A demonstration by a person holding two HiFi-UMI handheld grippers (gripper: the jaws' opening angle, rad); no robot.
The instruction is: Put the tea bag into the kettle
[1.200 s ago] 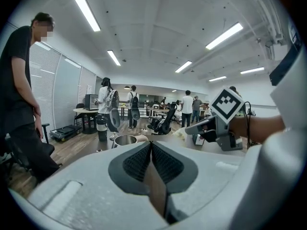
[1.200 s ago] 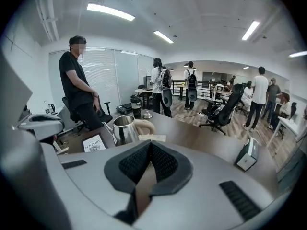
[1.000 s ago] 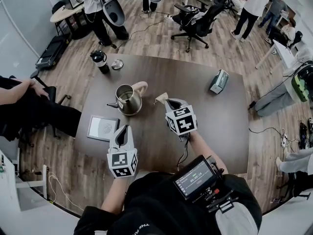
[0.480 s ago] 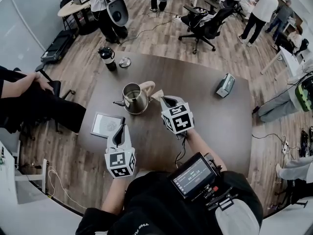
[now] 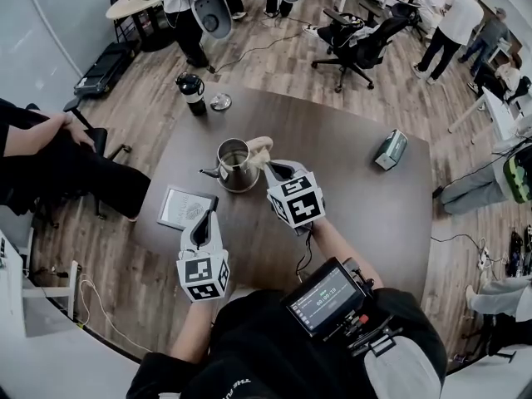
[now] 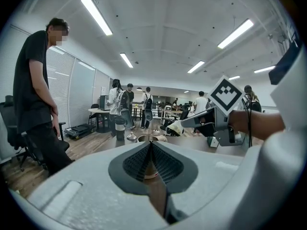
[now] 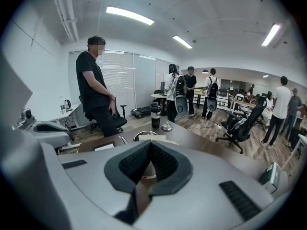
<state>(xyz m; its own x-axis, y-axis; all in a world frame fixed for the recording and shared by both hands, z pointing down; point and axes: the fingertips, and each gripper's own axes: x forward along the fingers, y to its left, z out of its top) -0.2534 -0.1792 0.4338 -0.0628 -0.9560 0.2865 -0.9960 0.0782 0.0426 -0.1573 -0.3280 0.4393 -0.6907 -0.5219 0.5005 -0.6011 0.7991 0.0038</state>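
The right gripper (image 5: pixel 269 168) was pinched shut on the cream tea bag (image 5: pixel 258 146), which hung just ahead of its tips at the nearer rim of the open kettle (image 5: pixel 223 175). Let go there, the bag could catch the rim and fall onto the table (image 5: pixel 349 214). The left gripper (image 5: pixel 204 219), closed on nothing, sat well back, so a knock could shift the unsteadied kettle. A grey tablet (image 5: pixel 184 208) lay beside its tips. 1 bottle (image 5: pixel 192 94) stood beyond the kettle, blocking nothing.
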